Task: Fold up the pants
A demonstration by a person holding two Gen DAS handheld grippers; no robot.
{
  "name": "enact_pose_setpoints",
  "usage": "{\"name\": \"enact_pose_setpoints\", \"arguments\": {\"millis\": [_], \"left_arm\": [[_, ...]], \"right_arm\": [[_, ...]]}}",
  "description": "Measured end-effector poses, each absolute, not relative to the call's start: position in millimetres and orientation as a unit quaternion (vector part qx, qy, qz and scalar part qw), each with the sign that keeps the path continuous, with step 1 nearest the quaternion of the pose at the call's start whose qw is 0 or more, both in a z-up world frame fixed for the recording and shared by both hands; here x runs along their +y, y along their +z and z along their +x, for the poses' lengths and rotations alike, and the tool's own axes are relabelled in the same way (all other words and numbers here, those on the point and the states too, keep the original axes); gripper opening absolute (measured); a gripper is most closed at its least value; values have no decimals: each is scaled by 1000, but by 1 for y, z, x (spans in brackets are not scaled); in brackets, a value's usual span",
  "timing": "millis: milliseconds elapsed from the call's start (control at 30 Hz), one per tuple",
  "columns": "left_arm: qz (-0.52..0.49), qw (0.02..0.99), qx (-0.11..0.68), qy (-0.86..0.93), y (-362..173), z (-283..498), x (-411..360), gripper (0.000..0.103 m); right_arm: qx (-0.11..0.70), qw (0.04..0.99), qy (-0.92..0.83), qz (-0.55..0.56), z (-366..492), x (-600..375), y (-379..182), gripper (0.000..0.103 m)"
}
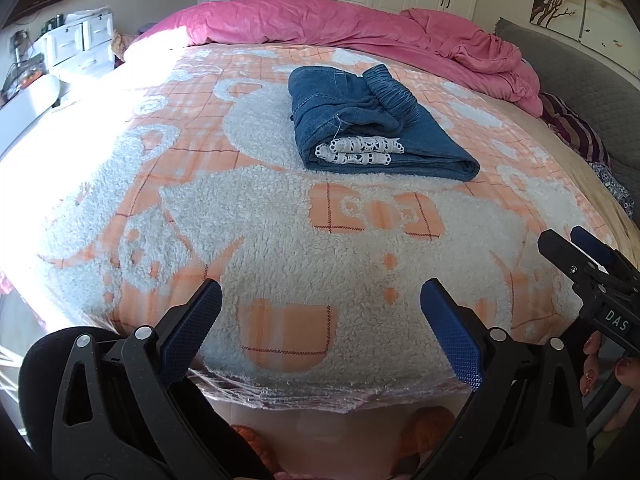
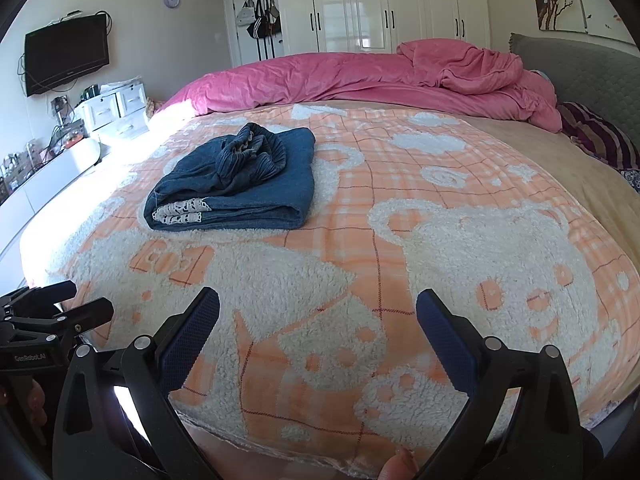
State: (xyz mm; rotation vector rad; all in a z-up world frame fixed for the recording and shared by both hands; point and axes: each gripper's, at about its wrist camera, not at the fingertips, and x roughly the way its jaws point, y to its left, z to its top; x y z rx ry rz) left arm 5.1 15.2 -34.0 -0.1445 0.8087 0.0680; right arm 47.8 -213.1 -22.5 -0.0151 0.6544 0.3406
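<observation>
Pants position: folded blue denim pants with white lace hem [image 1: 372, 120], mid-bed on fleecy orange-and-white blanket [image 1: 280, 220], well ahead of both tongs.
Long axis: roughly left-right across bed.
Nearer side: judged left gripper [image 1: 320, 304], bundle almost straight ahead.
Right gripper [image 2: 318, 312]: bundle up-left.
Tongs: both wide apart, empty.
Look: compact, waistband bunched on top.

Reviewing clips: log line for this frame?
pants: folded on bed | left gripper: open, empty | right gripper: open, empty
</observation>
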Motion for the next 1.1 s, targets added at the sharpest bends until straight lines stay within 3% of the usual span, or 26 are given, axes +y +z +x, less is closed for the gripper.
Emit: {"name": "enact_pose_setpoints", "arguments": {"millis": [1100], "left_arm": [[-60,912,404,42,-35,8,14,93]], "right_arm": [[325,931,166,-4,51,-215,-23,98]]}}
